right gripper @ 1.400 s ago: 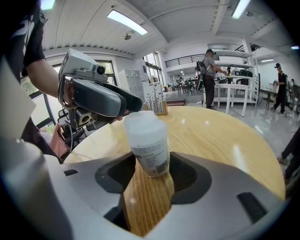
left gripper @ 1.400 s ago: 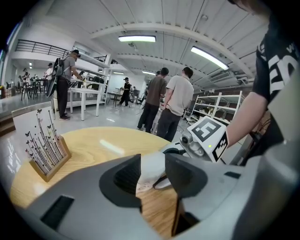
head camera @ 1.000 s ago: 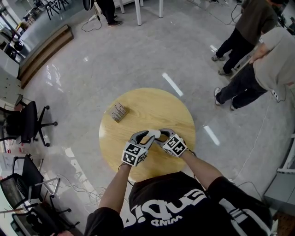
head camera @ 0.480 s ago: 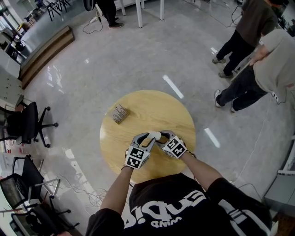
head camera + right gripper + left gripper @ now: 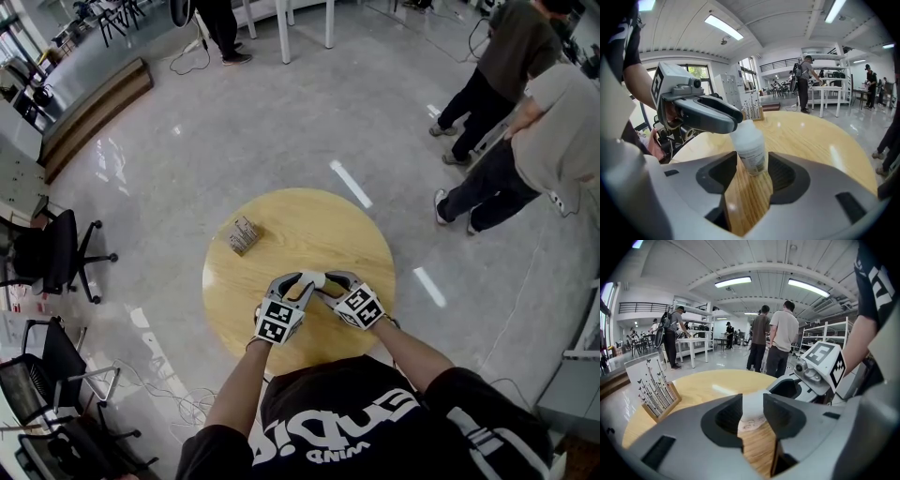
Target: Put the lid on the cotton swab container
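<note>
A small white cotton swab container [image 5: 750, 147] stands upright on the round wooden table [image 5: 309, 225], between the pads of my right gripper [image 5: 752, 173]. The pads touch its sides and the jaws are closing. My left gripper [image 5: 752, 413] comes in from the opposite side and reaches over the container's top. A white lid [image 5: 752, 406] fills the gap between its pads, and its jaws are closing too. In the head view both grippers, left [image 5: 302, 283] and right [image 5: 324, 282], meet at the white container [image 5: 313, 278] near the table's front edge.
A small wooden stand of printed cards [image 5: 244, 234] sits at the table's back left, also seen in the left gripper view [image 5: 654, 390]. Two people [image 5: 506, 141] stand on the floor at the right. Office chairs [image 5: 56, 248] stand at the left.
Both grippers stay together on the white container and have drifted slightly toward the table's front edge. The card stand has not moved.
</note>
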